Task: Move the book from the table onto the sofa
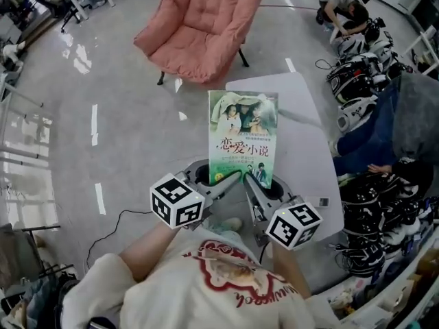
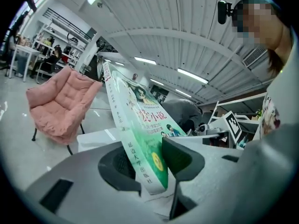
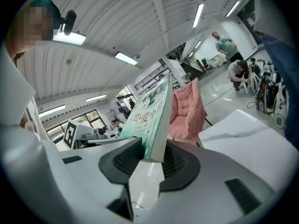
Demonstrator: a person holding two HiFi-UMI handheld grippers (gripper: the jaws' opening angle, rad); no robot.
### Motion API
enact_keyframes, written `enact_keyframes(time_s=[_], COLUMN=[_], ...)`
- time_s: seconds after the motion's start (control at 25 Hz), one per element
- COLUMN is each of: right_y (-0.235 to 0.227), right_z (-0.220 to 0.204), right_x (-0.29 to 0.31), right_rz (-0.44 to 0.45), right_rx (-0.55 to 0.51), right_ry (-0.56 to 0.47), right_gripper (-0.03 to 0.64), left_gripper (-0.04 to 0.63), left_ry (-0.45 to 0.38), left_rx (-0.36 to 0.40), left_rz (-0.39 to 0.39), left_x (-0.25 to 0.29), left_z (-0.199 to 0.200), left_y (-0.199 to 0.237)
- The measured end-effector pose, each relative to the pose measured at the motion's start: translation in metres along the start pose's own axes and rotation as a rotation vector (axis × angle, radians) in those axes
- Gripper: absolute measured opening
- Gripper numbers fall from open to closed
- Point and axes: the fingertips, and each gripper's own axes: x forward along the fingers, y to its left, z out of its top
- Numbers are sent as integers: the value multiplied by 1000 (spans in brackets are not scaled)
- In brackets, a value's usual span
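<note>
You've got the book pinched by both grippers at its near end, cover up, far end pointing twd the pink sofa. Head view: left gripper & right gripper meet at the book's bottom edge, just beside each other, and the book overlaps the left edge of the white table. That view doesn't show the grip itself.

Left gripper view does. The left gripper has its pads pressed on the book at the spine corner, printed spine facing the lens. The book slants up, clear of the table. The sofa sits on the floor at left.

Right gripper view: the right gripper clamps the book on the page-edge side, w/ the sofa just beyond & the table at right. Only here do you see a standing person behind the crouching person; the crouching person shows in head view too.
</note>
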Motion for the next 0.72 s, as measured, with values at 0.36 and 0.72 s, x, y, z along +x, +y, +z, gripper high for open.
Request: enact_keyframes(time_s=[0.36,0.72], right_y=[25,39], right_z=[15,71], right_x=[93,235], right_rz=[83,98], right_rx=[-55,-84], right_ry=[39,-7], right_gripper=[109,109], left_gripper=[147,147], left_ry=[-81,-101], left_rx=[-18,40], left_rz=[79,78], left_x=[-38,-63], left_z=[30,108], left_y=[82,212])
